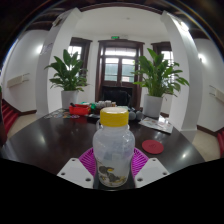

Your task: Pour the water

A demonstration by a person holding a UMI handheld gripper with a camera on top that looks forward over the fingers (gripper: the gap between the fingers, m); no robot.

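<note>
A clear plastic bottle (113,147) with a yellow cap (114,116) and a small printed label stands upright between my fingers. My gripper (112,164) holds it: both magenta pads (88,161) press against its lower sides. The bottle's base is hidden behind the gripper body. Beyond it lies a dark round table (60,135) with a red coaster (153,146) to the right of the bottle.
A red bowl (79,110) and several small items (105,105) sit at the table's far side, with a flat tray-like object (157,124) at right. Two potted plants (68,75) (157,75) flank a double door (120,68) behind the table.
</note>
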